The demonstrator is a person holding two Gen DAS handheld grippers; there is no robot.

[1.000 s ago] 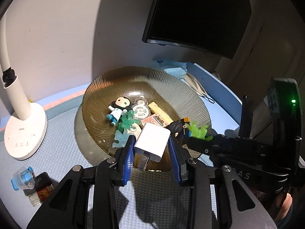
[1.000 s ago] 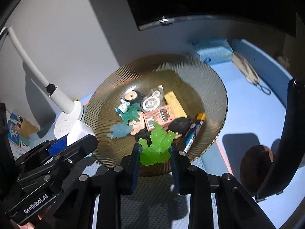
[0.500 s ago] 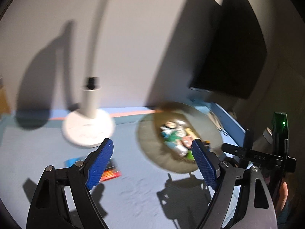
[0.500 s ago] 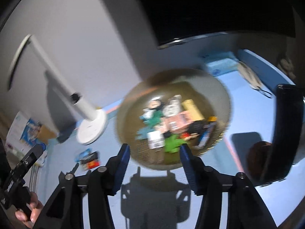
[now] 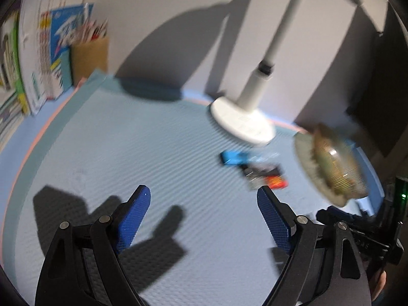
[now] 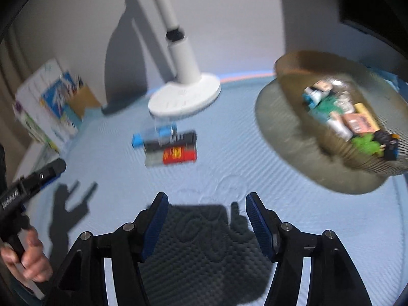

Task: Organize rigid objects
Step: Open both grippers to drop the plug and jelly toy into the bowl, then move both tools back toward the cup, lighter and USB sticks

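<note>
While blur smears the bowl's [image 6: 293, 137] contents, left gripper [image 5: 204, 204] jaws spread empty, right gripper [image 6: 206, 204] jaws opening, empty.

I am looking across the mat [image 6: 229, 168], which is lying under everything here. The lamp base [image 6: 185, 97] is standing at the far middle, against the wall. Just near of it, a small cluster of items [image 6: 168, 145] is lying on the mat. The ribbed bowl [image 6: 293, 76] is sitting to the right, well apart from the cluster, and small objects [image 6: 352, 119] are piling inside it. At the far left, a box [image 5: 89, 56] and some books [image 5: 48, 58] are standing side by side, the books further left.
</note>
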